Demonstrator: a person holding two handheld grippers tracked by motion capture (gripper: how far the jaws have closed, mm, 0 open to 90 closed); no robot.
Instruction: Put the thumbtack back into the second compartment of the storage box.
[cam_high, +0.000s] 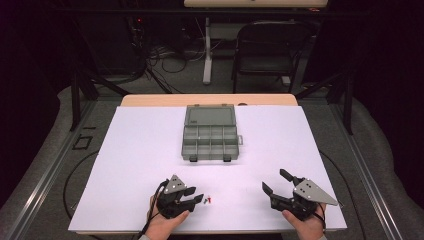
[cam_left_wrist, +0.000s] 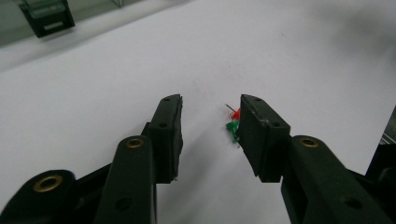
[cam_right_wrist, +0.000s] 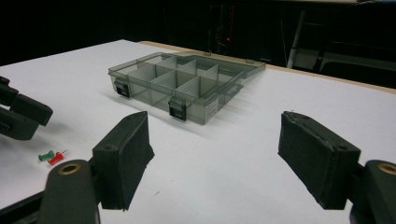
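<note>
Beyond the right gripper, between its wide-apart black padded fingers, a smoky transparent plastic compartment box sits open on the white table surface. Left of the left finger lie a green pushpin and a red pushpin, near the left gripper.

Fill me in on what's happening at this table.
A person works at a white table with a hand-held gripper in each hand. The left hand-held gripper is low over two pushpins, a red pushpin and a green pushpin, its jaws apart and not gripping either. The right hand-held gripper waits wide open, holding nothing. Farther back sits an open grey compartment box, its visible compartments empty.
</note>
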